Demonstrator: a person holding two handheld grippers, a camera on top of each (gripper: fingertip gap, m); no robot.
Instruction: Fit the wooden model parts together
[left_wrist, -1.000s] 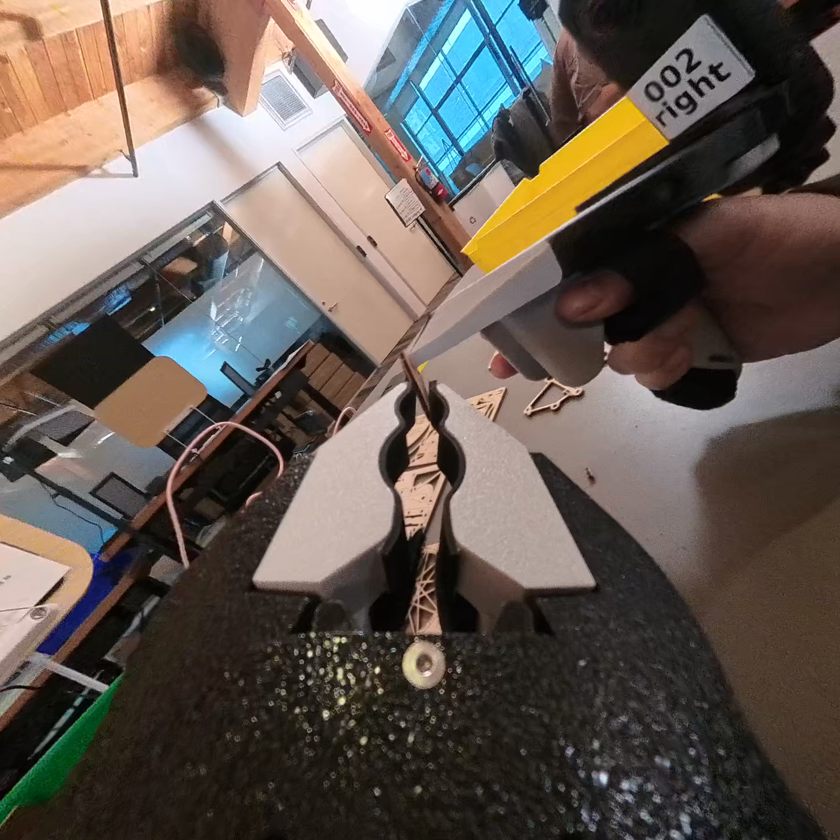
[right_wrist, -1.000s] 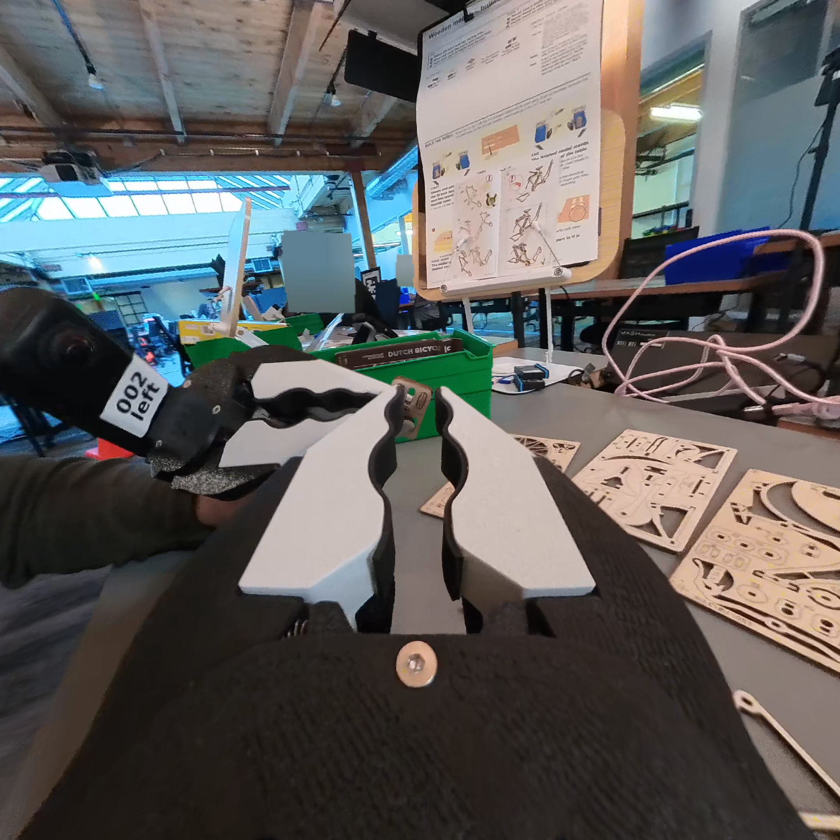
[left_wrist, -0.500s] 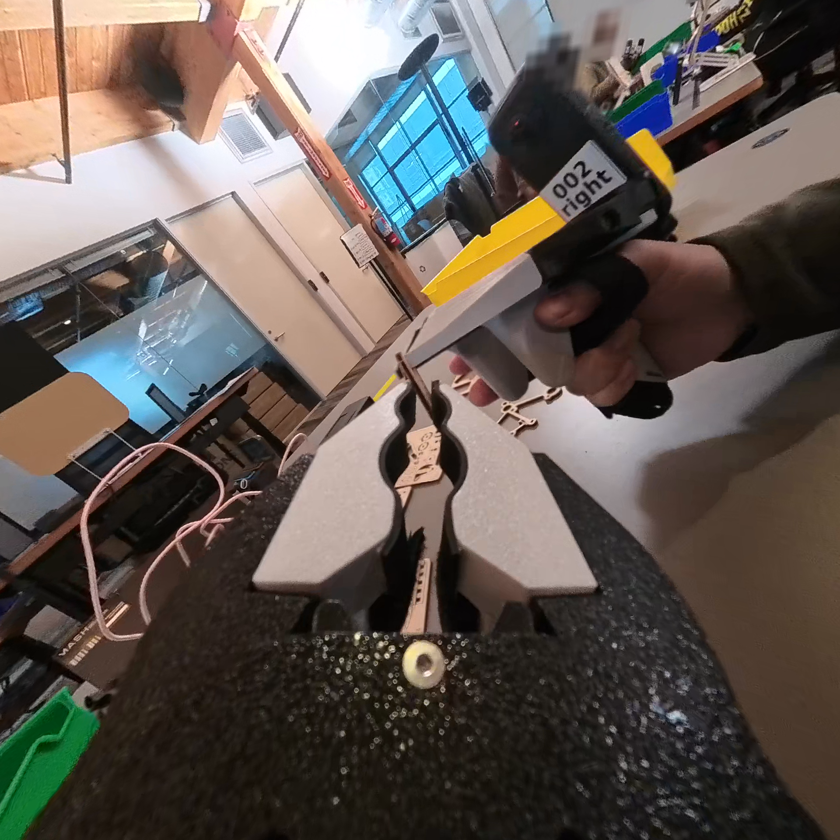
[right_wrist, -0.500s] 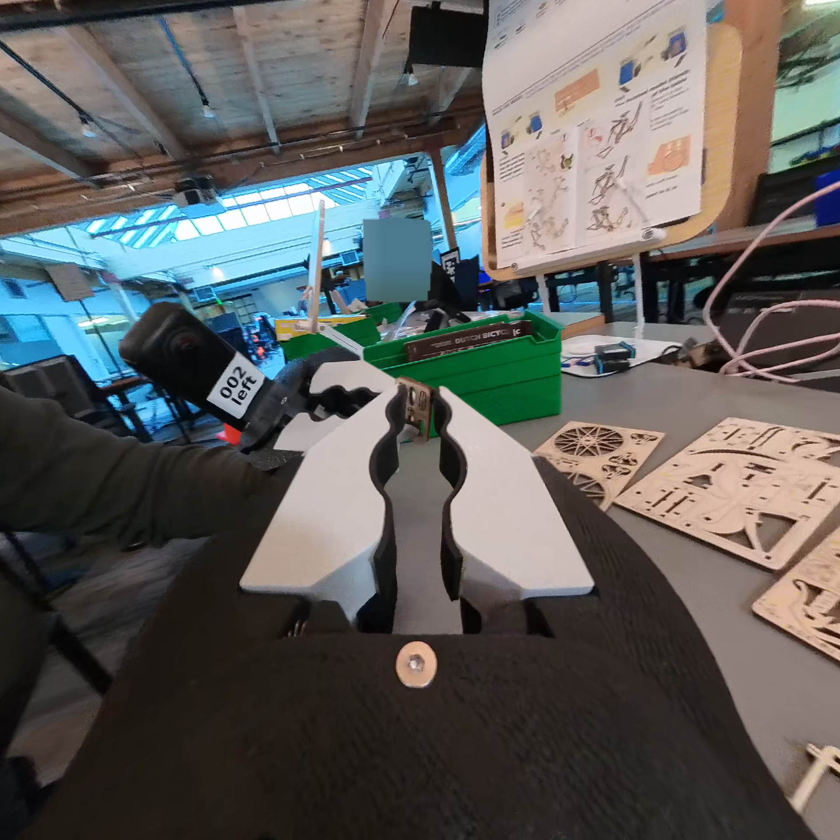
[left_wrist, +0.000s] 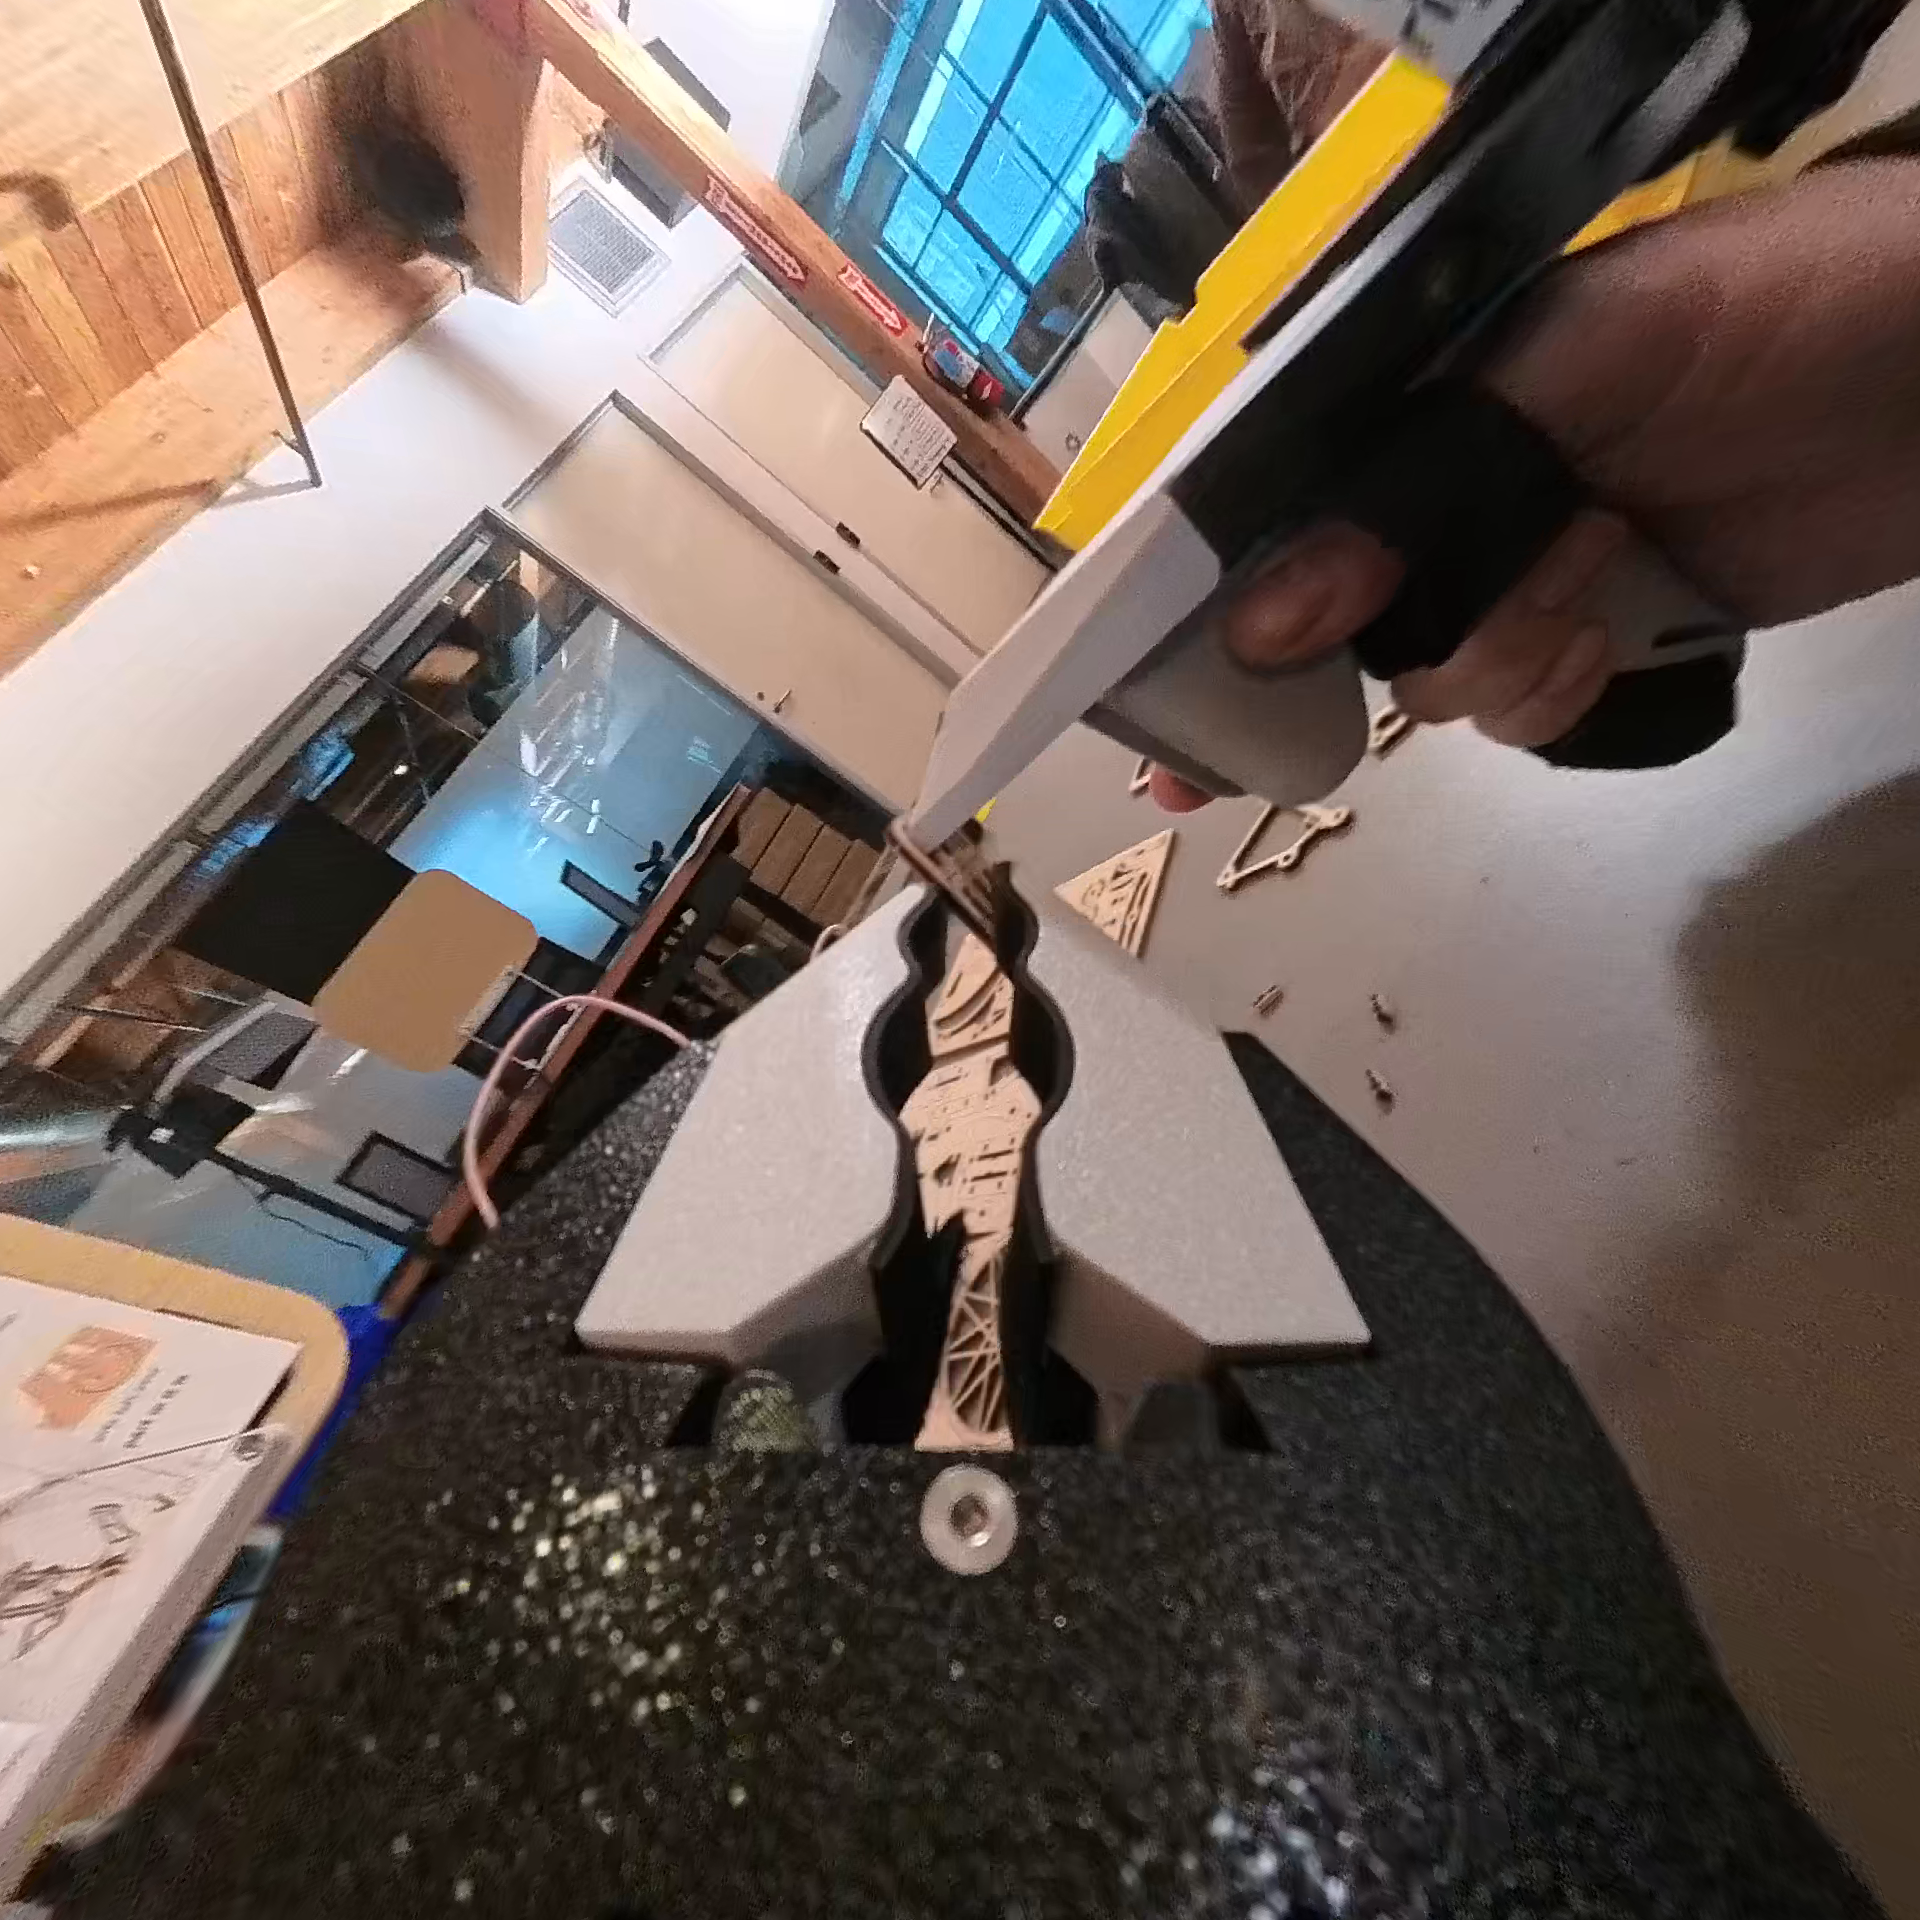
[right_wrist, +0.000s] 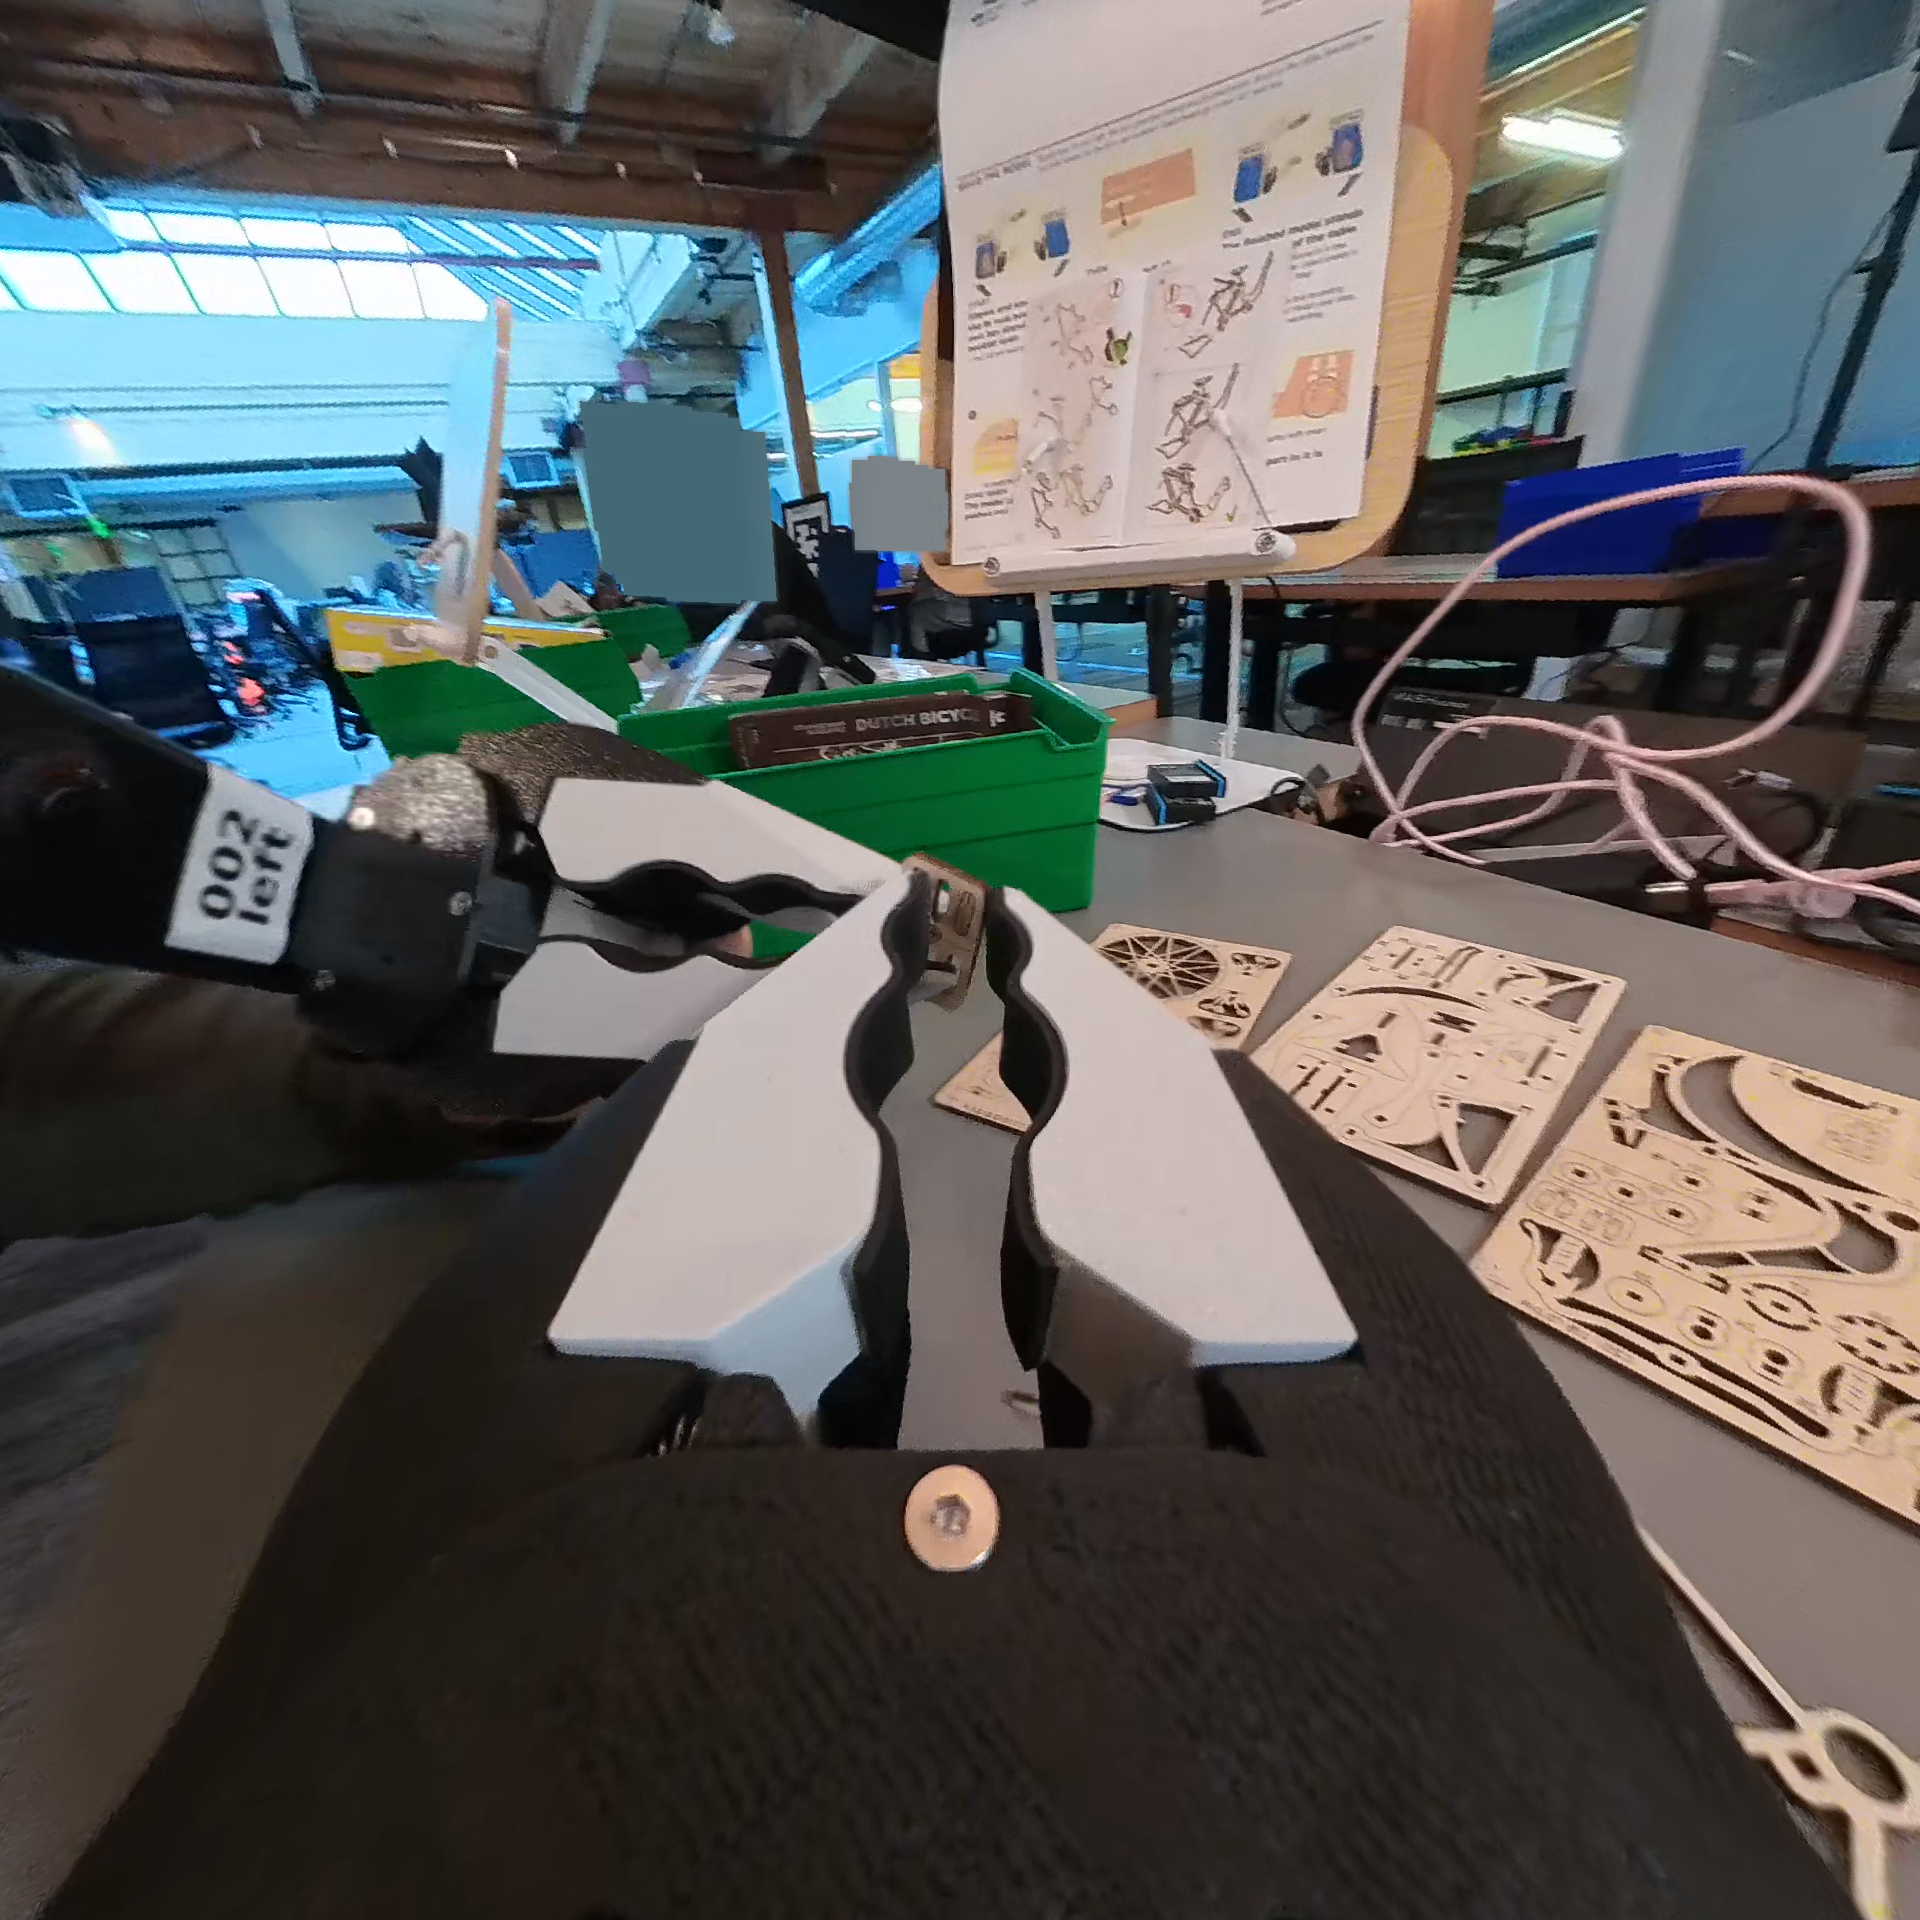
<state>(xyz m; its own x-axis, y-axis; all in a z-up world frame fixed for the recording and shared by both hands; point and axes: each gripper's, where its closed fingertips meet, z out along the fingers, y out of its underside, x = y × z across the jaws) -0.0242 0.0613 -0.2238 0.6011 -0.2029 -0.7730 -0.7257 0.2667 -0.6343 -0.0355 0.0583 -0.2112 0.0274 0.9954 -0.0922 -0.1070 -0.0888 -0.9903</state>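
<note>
Grey tabletop (right_wrist: 1299, 894) lies beneath a small wooden part (right_wrist: 951, 935), raised and pinched at the tips of the right gripper (right_wrist: 948, 914). Left gripper (left_wrist: 971, 914) clamps the same part edge-on. Laser-cut wooden sheets (right_wrist: 1444, 1049) lie beside; green bins (right_wrist: 935, 821) behind.

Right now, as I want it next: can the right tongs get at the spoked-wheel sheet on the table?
Probably not yet. The right tongs are shut on a small wooden piece. The spoked-wheel sheet lies uncovered on the table just ahead, so the path looks free once they let go.
</note>
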